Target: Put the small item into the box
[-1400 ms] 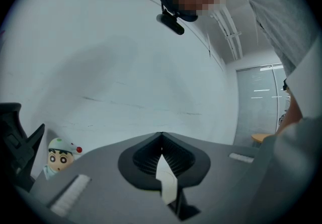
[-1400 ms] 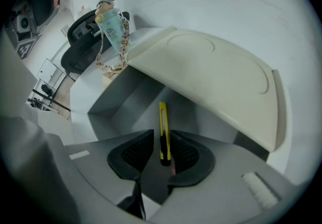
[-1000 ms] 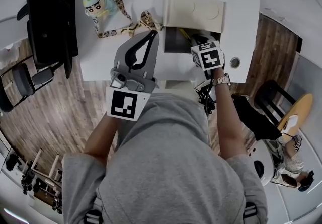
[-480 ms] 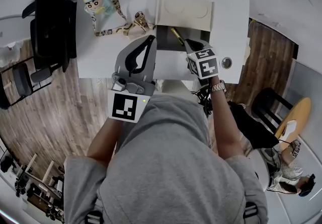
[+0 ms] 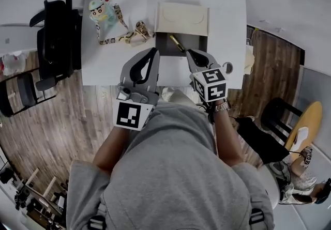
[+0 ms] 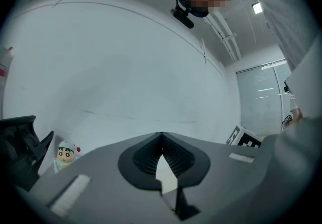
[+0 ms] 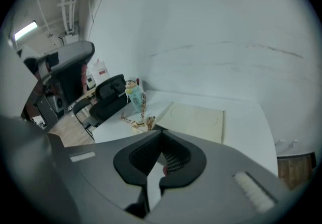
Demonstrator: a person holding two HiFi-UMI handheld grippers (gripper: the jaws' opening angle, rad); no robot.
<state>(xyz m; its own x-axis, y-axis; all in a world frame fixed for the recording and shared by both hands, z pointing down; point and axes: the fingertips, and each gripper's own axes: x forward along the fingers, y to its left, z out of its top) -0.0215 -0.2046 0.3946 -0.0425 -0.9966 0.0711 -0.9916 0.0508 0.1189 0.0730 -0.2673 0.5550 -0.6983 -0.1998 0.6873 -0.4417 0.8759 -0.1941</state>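
Left tongs (image 5: 154, 50): pressed together, held nothing, just left of the box (image 5: 199, 42).
Right tongs (image 5: 188, 52): pressed together, held nothing, at the box's near edge.
Small item (image 5: 177, 43): yellowish stick, lay inside the open box.

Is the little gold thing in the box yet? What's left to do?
Looks done: the small gold stick-shaped item already lies inside the open dark box, next to its flipped-back cream lid. In hand: nothing; the left gripper and right gripper are both shut and empty by the box's near edge. Left: probably only closing the lid, if wanted.
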